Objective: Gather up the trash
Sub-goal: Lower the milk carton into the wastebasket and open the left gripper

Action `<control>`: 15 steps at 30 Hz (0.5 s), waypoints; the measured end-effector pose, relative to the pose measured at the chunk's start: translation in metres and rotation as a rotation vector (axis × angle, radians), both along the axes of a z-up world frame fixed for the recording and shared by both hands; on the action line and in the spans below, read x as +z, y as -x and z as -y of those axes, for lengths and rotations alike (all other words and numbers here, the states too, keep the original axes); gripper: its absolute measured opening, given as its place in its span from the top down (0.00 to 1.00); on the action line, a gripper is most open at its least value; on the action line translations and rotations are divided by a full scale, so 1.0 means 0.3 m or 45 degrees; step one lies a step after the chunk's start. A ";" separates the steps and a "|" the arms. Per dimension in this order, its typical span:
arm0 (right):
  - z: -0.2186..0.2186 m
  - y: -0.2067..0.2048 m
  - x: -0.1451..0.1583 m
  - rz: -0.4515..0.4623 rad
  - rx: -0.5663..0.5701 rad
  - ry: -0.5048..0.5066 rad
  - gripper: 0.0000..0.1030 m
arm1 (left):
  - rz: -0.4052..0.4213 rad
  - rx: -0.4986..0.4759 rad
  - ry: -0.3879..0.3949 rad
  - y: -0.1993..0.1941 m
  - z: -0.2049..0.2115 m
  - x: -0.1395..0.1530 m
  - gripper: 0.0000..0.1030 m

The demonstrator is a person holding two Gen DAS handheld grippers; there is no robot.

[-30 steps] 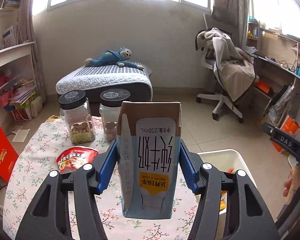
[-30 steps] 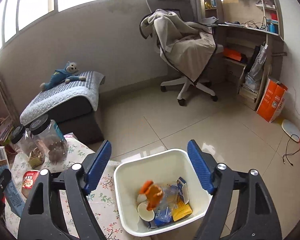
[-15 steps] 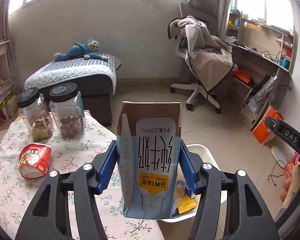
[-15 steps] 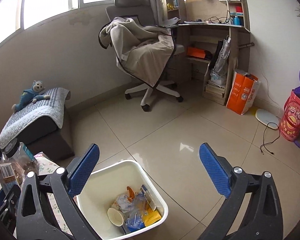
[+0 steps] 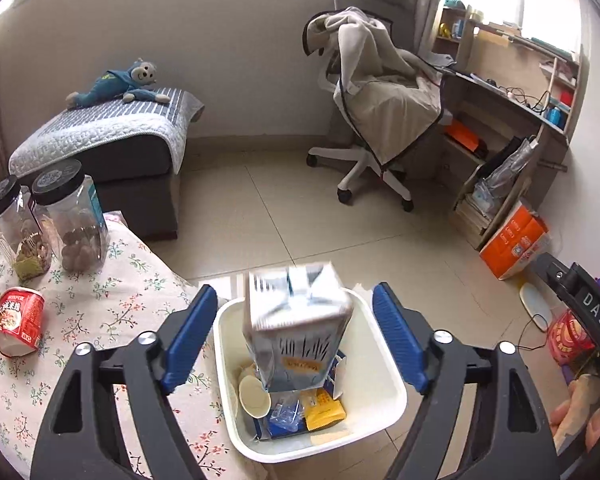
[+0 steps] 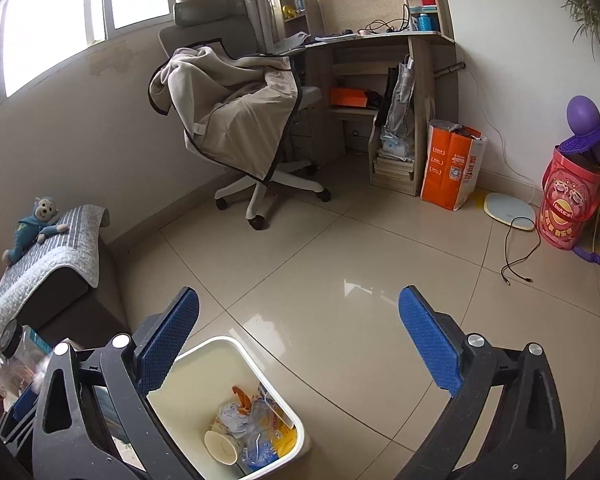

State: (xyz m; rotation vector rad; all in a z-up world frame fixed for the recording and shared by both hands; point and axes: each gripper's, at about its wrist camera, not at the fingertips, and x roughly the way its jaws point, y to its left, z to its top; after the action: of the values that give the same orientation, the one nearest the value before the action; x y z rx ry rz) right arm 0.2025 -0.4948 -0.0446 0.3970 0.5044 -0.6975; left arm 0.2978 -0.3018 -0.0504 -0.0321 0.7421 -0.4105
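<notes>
From my remote station, the blue-and-white milk carton [image 5: 296, 324] reads as motion-blurred; its print is illegible and I cannot tell whether it touches the white plastic waste bin [image 5: 384, 364] beneath it. The carton covers part of the bin's contents. In the right wrist view, the black gripper frame hides the bin's near left corner [image 6: 180, 364]. The person's hand [image 5: 576, 412] is cut off at the left wrist view's right edge. The two black-lidded clear jars [image 6: 16, 352] are mostly hidden.
</notes>
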 end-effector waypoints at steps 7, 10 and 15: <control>-0.021 -0.019 -0.007 -0.019 -0.010 -0.007 0.07 | 0.006 0.049 -0.034 -0.001 -0.060 -0.015 0.18; -0.073 -0.044 -0.002 -0.038 0.028 0.035 0.07 | 0.003 0.087 -0.036 -0.009 -0.110 -0.017 0.17; -0.181 -0.093 -0.006 -0.072 0.139 0.067 0.07 | -0.019 0.151 -0.070 -0.039 -0.213 -0.026 0.14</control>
State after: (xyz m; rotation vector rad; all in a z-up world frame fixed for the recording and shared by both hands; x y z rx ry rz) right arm 0.2304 -0.4405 -0.0465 0.2991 0.5558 -0.6164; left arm 0.3094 -0.2380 -0.0583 -0.0272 0.7615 -0.2771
